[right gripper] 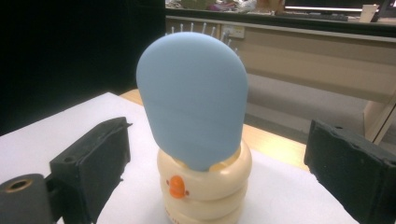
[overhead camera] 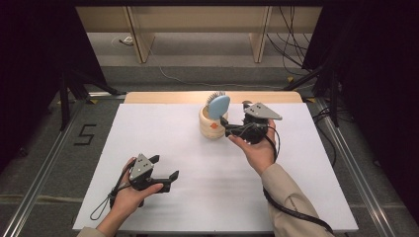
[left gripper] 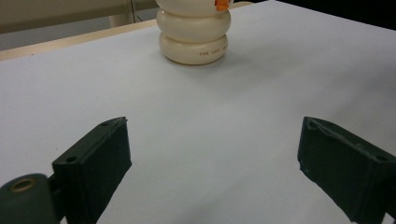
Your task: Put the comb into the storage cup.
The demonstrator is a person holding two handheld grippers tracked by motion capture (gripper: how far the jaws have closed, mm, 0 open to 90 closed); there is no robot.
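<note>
A cream ringed holder with an orange beak mark stands at the far middle of the white table. A light-blue hairbrush stands head-up in it, bristles facing away. In the right gripper view the brush head rises from the holder between and beyond the wide-apart jaws, untouched. My right gripper is open, just right of the holder. Near the front left my left gripper rests open with nothing between its jaws. The holder's base appears far ahead in the left gripper view.
A wooden strip runs along the table's far edge. Beyond it stand wooden furniture legs and loose cables on the floor. Black stands flank the table.
</note>
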